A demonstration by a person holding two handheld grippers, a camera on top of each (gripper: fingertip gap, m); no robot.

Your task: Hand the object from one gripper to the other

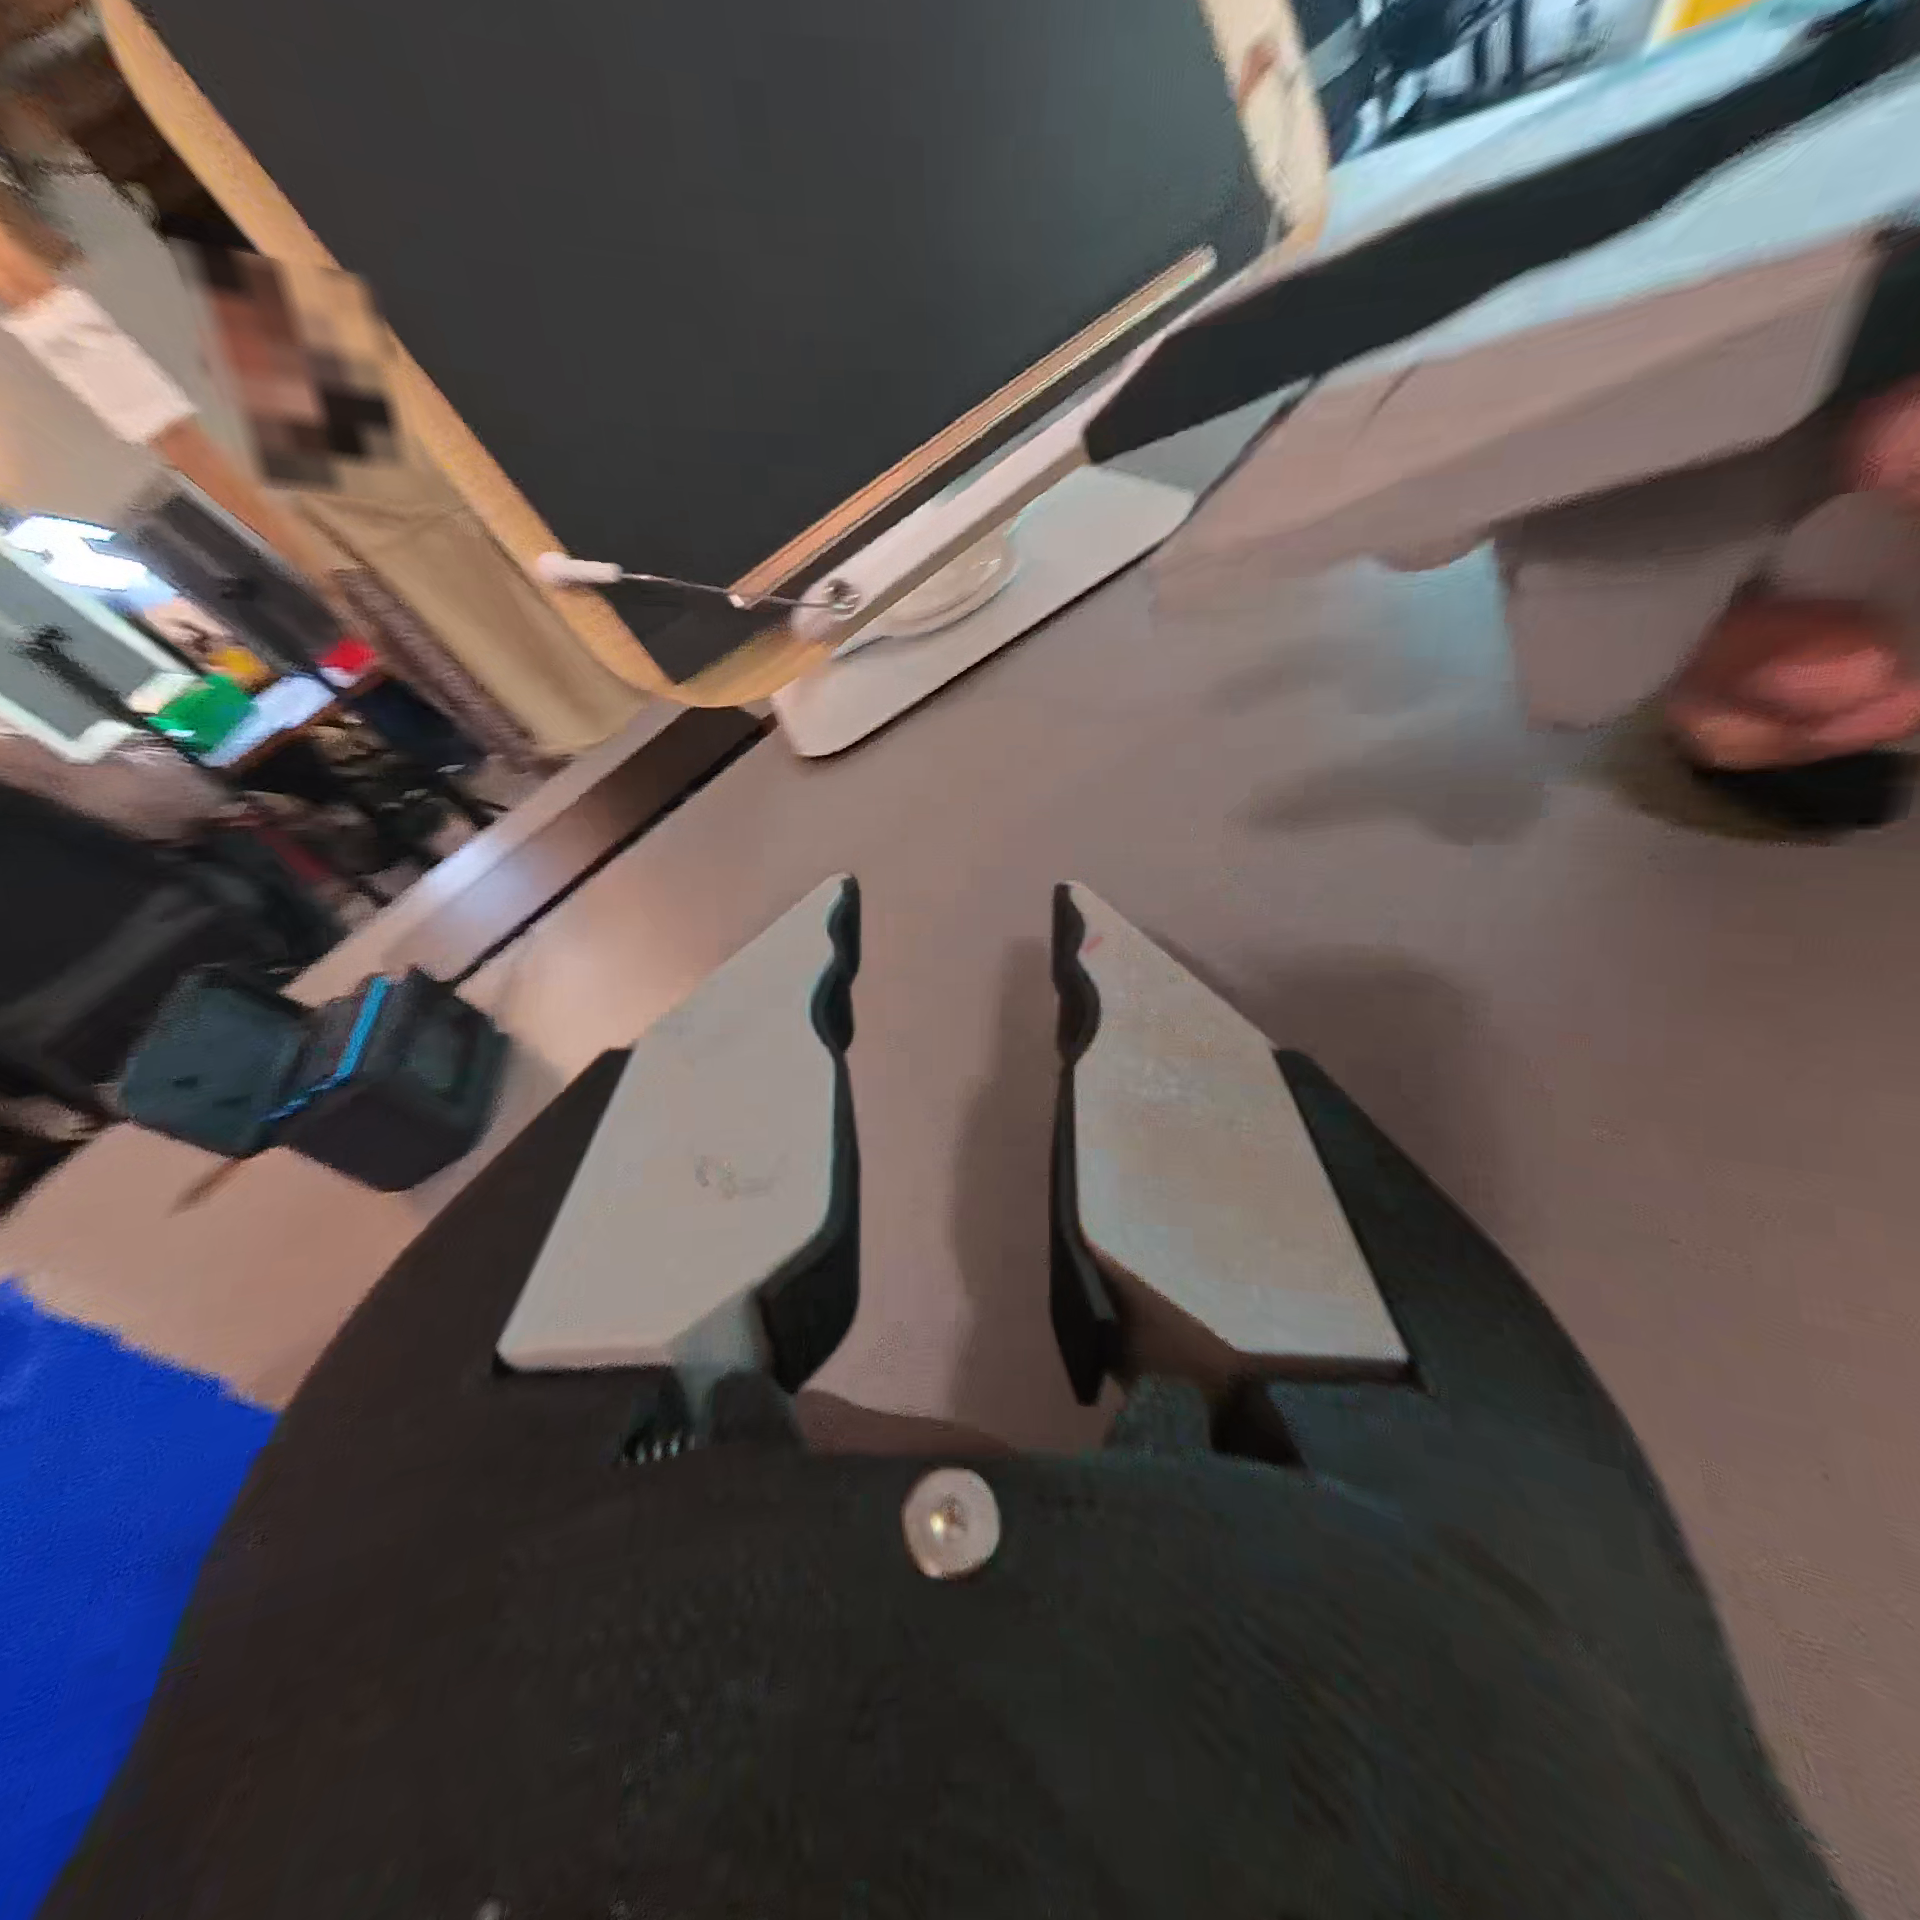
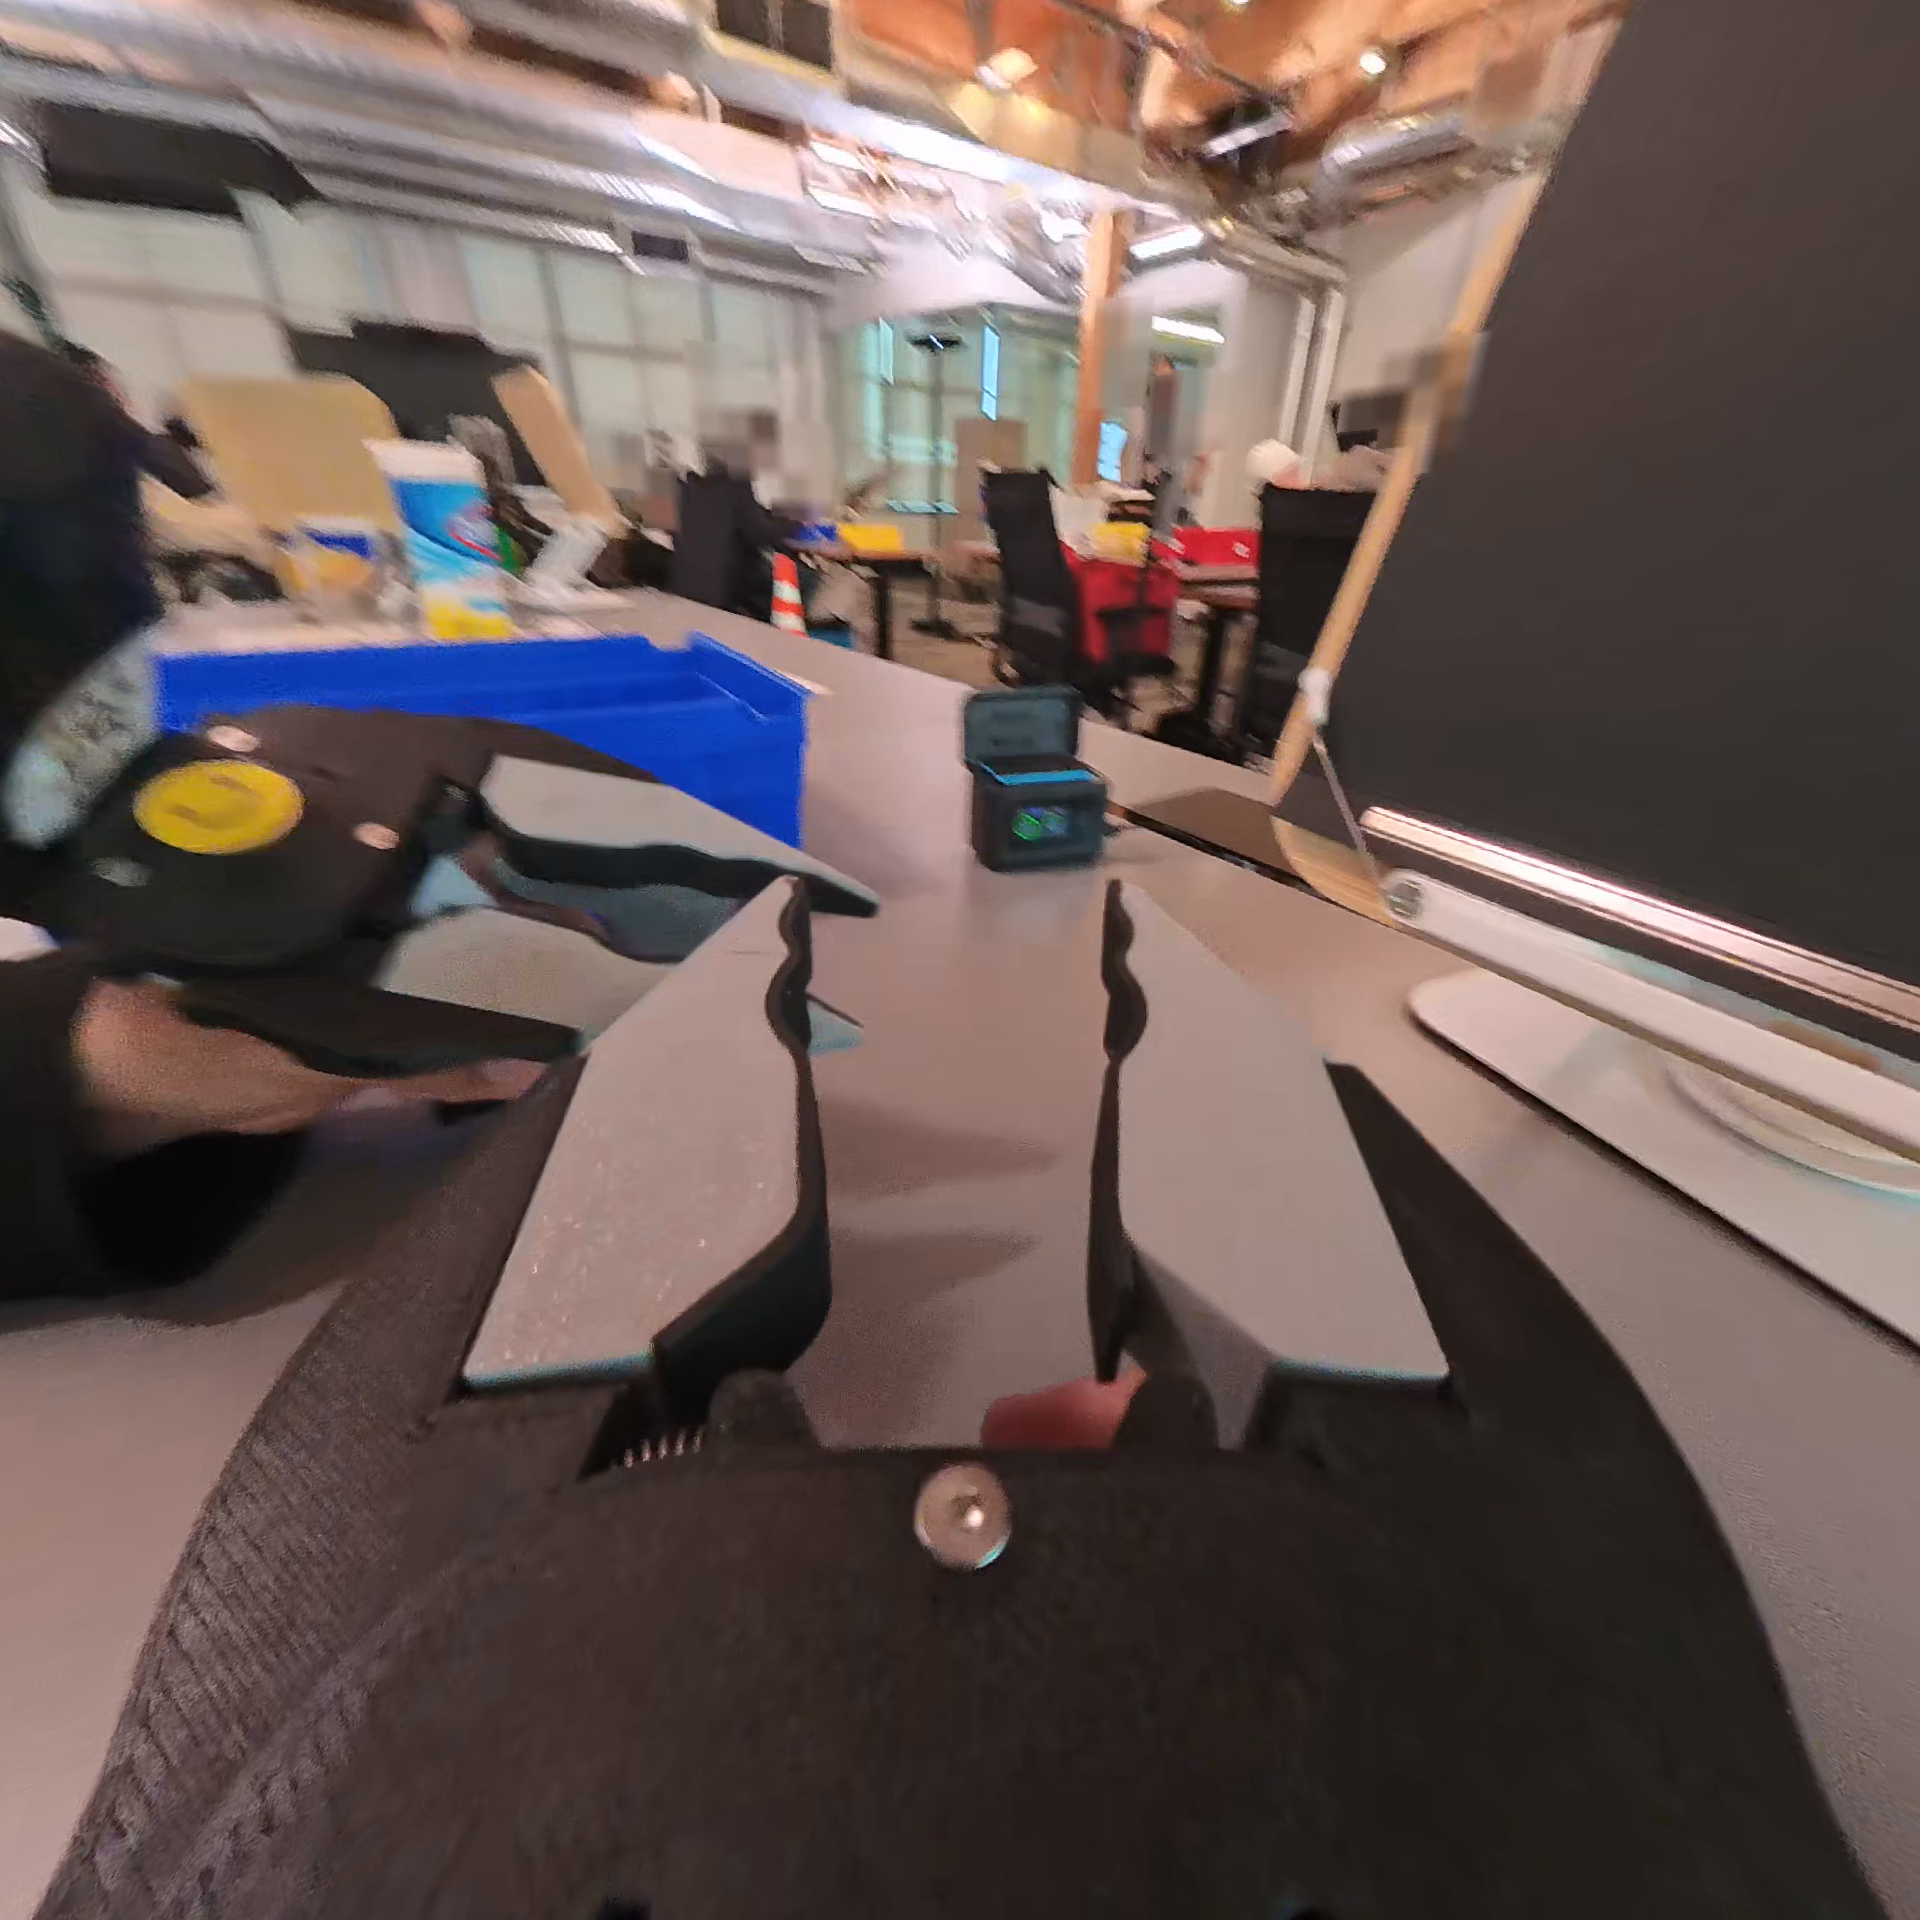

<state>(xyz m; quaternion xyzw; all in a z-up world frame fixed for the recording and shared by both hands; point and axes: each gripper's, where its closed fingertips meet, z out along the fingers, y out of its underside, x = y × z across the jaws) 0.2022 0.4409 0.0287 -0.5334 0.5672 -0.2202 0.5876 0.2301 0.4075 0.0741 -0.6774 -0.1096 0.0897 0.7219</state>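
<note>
My left gripper [image 1: 956,904] is open and empty, low over the grey table [image 1: 1403,1091]. My right gripper [image 2: 951,904] is also open and empty over the same table [image 2: 956,1122]. In the right wrist view the left gripper [image 2: 862,961] comes in from the left with a yellow disc on top, its fingers apart, held by a hand in a black sleeve. In the left wrist view the right gripper [image 1: 1174,457] is a blurred shape at the upper right with a hand behind it. No object sits between either pair of fingers. A small black case with blue trim [image 2: 1034,800] stands open on the table; it also shows in the left wrist view [image 1: 343,1081].
A dark monitor [image 2: 1662,520] on a silver stand base [image 2: 1610,1070] stands at the right; it also shows in the left wrist view [image 1: 727,260]. A blue bin [image 2: 520,707] sits behind the left gripper. Office chairs, desks and boxes fill the room beyond.
</note>
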